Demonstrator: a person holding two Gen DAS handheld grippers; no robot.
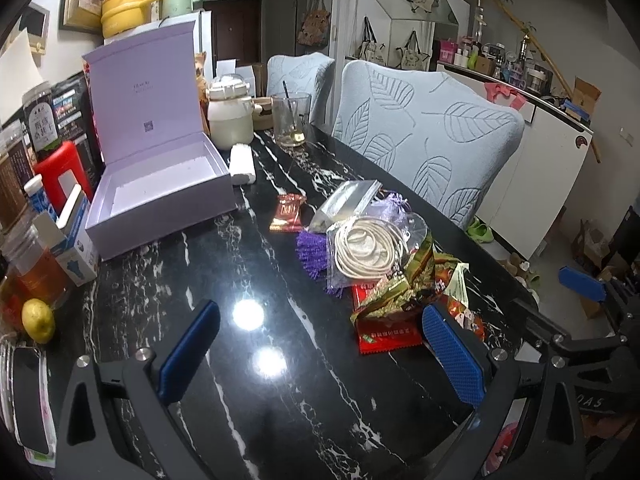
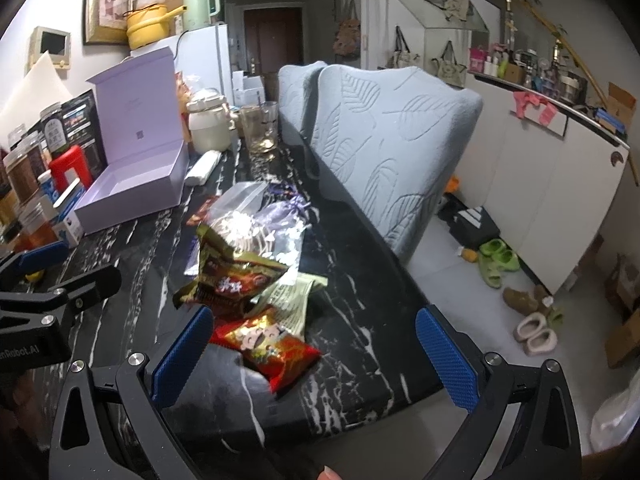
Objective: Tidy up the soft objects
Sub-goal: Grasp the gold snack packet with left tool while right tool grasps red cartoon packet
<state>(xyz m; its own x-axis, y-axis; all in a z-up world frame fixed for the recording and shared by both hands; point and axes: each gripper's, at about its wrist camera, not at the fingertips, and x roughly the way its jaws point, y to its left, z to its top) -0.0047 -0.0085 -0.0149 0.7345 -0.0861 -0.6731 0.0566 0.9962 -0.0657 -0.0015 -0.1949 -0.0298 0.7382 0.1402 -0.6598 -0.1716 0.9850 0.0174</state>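
Observation:
An open lilac box point(image 1: 160, 196) stands empty on the black marble table point(image 1: 260, 272), also in the right wrist view point(image 2: 132, 192). A pile of soft packets lies to its right: a clear bag with a white cord point(image 1: 368, 248), a purple pouch point(image 1: 316, 252), a brown snack bag point(image 2: 228, 276), a red snack packet point(image 2: 272, 348), a small red sachet point(image 1: 287, 213). My left gripper point(image 1: 320, 356) is open above the bare table, left of the pile. My right gripper point(image 2: 316, 356) is open, with the red packet between its fingers.
Jars, a red box and a lemon point(image 1: 38, 320) crowd the table's left edge. A white jar point(image 1: 230, 120), a glass point(image 1: 290, 120) and a white roll point(image 1: 243, 164) stand behind the box. Two blue chairs point(image 1: 428, 140) line the table's right side.

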